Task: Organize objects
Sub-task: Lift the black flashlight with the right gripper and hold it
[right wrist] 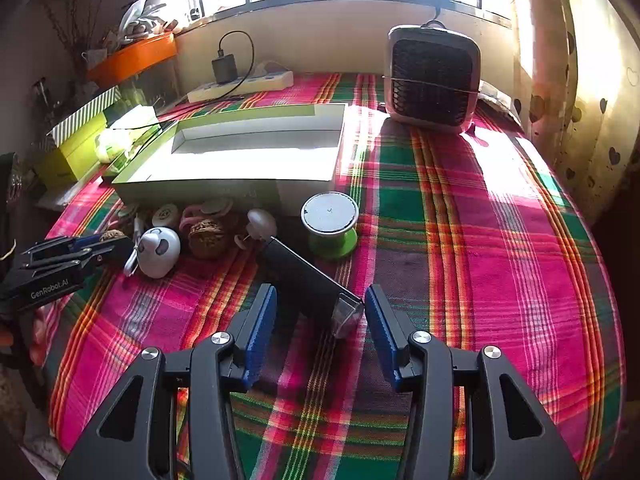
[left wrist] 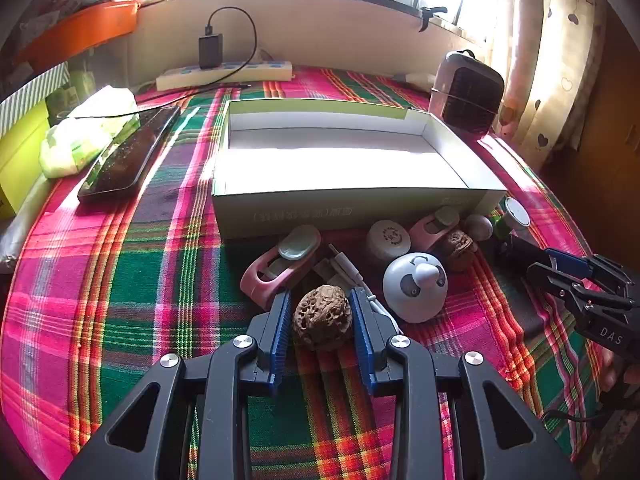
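A wrinkled brown walnut [left wrist: 322,322] sits between the blue pads of my left gripper [left wrist: 321,294], which is shut on it just above the plaid cloth. Past it lie a white panda-faced gadget [left wrist: 416,288], two pink holders [left wrist: 276,276] [left wrist: 432,228], a white round lid [left wrist: 388,240], a white cable [left wrist: 348,272] and a second walnut [left wrist: 460,244]. Behind them stands the open white box [left wrist: 348,202]. My right gripper [right wrist: 320,289] is open. The clear-capped end of a black tube [right wrist: 308,276] lies between its fingers, untouched. A green spool [right wrist: 330,220] stands behind the tube.
A small grille-fronted fan [right wrist: 432,76] stands at the back right. A power strip [left wrist: 224,74] with a plugged charger lies under the window. A dark glossy phone [left wrist: 128,156], a tissue pack [left wrist: 84,132] and a yellow-green box [left wrist: 20,152] fill the left side. Curtains hang at the right.
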The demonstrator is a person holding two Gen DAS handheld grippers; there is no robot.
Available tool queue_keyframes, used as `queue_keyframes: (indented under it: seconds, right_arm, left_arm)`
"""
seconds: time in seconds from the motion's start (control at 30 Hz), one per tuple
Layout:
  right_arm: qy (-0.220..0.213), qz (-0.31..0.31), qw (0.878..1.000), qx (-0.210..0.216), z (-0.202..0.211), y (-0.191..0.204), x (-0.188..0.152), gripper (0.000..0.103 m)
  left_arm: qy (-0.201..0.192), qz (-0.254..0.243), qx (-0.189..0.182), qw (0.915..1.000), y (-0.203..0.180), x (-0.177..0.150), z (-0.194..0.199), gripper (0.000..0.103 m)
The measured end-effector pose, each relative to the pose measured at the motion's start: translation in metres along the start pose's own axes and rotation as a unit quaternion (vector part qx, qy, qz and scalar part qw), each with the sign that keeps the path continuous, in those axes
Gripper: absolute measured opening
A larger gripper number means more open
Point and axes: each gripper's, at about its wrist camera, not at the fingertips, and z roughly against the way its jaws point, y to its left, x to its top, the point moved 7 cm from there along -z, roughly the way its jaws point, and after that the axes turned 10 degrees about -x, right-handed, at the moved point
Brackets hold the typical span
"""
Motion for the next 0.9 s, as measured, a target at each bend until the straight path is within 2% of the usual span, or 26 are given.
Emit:
queue_keyframes:
  seconds: [0.13, 0.3, 0.63, 0.7, 0.8, 0.9]
  right_arm:
    - [-0.006, 0.033, 0.999, 0.000, -0.003, 0.001, 0.005, 0.048]
    - [0.005, 0.054, 0.998, 0.021, -0.014, 0.005, 0.007, 0.053]
    - [0.013, 0.063, 0.997, 0.030, -0.021, 0.011, 0.007, 0.052]
    - [0.013, 0.065, 0.997, 0.027, -0.021, 0.012, 0.007, 0.051]
    - [0.010, 0.068, 0.997, 0.030, -0.020, 0.014, 0.007, 0.044]
    - [0.009, 0.069, 0.997, 0.026, -0.019, 0.014, 0.007, 0.043]
  left_arm:
    - [0.000, 0.000, 0.000, 1.0000, 0.000, 0.000, 0.000, 0.028]
    - [0.000, -0.001, 0.000, 1.0000, 0.000, 0.000, 0.000, 0.028]
    - [0.001, -0.001, 0.000, 1.0000, -0.003, 0.000, 0.000, 0.028]
    - [0.001, -0.001, 0.001, 1.0000, -0.003, 0.000, 0.000, 0.028]
    - [0.001, -0.001, 0.001, 1.0000, -0.004, 0.000, 0.000, 0.028]
    - [0.001, -0.001, 0.001, 1.0000, -0.004, 0.000, 0.000, 0.028]
